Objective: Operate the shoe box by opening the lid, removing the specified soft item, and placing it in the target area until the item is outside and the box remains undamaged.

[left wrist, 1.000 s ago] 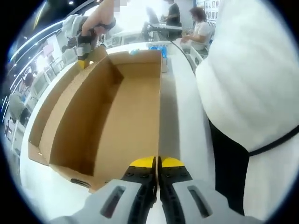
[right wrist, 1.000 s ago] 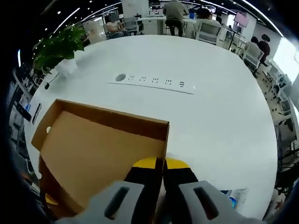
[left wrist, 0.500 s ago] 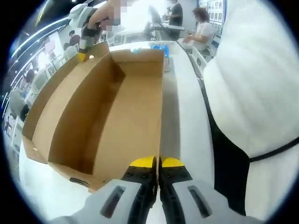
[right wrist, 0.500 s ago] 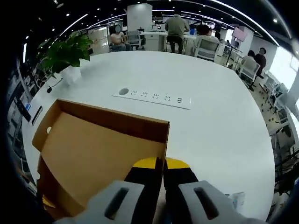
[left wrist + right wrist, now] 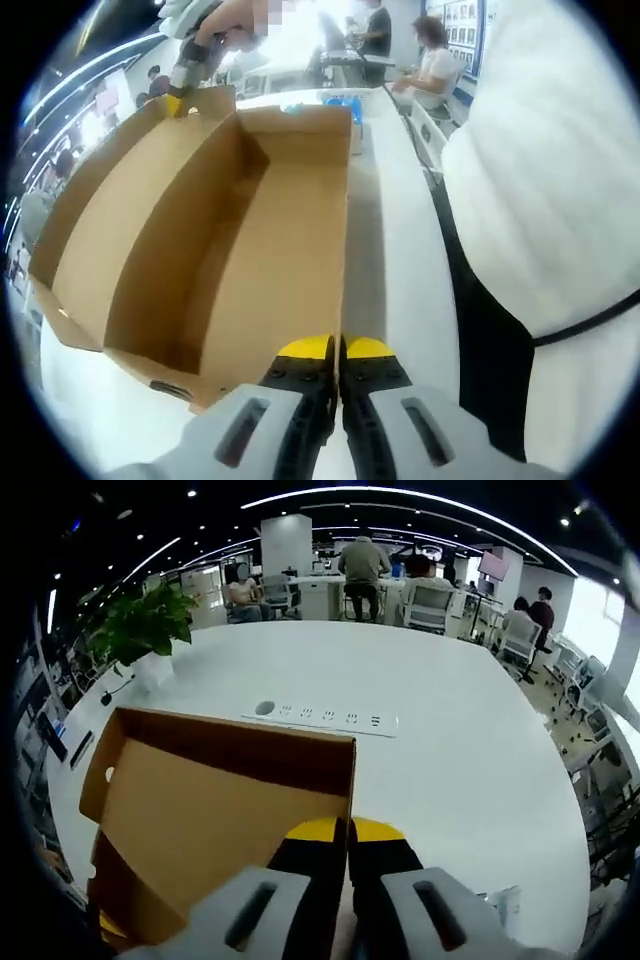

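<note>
A brown cardboard shoe box (image 5: 260,250) lies open on the white table, its inside bare cardboard where I can see it. My left gripper (image 5: 337,348) is shut on the top edge of the box's near side wall. At the far corner, my right gripper (image 5: 178,92) is shut on the edge of the raised lid (image 5: 110,210), with a hand on it. In the right gripper view the same gripper (image 5: 349,828) pinches the lid's edge, and the lid's inner face (image 5: 200,810) spreads out to the left below it.
A person in a white top (image 5: 540,170) stands close along the table's right side. A small blue and white packet (image 5: 335,100) lies beyond the box. A white power strip (image 5: 320,718) and a potted plant (image 5: 145,620) sit on the round table (image 5: 460,750). People sit at desks behind.
The right gripper has risen with the lid's corner, so the lid has swung further up and outward. The left gripper has kept its hold on the box wall.
</note>
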A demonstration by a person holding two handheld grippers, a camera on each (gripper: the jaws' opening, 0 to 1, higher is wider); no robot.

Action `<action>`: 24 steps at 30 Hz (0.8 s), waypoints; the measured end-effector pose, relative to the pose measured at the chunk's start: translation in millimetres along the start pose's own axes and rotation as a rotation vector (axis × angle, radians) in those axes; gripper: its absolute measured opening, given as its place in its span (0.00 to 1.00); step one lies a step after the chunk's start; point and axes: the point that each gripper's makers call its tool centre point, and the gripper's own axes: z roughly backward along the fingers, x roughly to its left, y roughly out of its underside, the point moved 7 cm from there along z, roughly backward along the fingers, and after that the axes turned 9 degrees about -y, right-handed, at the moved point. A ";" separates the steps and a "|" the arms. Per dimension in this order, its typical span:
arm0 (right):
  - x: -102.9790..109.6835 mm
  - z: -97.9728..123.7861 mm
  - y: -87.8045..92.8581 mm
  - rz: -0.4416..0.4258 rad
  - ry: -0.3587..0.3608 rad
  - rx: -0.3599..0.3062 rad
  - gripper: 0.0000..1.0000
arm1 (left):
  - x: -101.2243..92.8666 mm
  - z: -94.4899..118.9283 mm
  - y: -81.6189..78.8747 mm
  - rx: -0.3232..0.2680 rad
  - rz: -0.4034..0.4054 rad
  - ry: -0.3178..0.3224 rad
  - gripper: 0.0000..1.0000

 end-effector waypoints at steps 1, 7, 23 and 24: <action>0.8 2.7 -0.9 0.000 0.004 -0.009 0.00 | 0.1 0.3 -0.1 -0.001 -0.001 0.001 0.01; 1.8 5.3 -8.2 0.008 -0.013 -0.033 0.00 | 0.6 0.5 0.3 -0.010 -0.014 0.001 0.01; 7.2 30.6 -9.2 -0.062 -0.020 -0.122 0.00 | 1.3 1.7 -0.3 -0.009 -0.008 0.000 0.01; 8.0 32.9 -9.1 -0.057 -0.019 -0.128 0.00 | 1.3 1.8 -0.4 -0.009 -0.009 0.000 0.01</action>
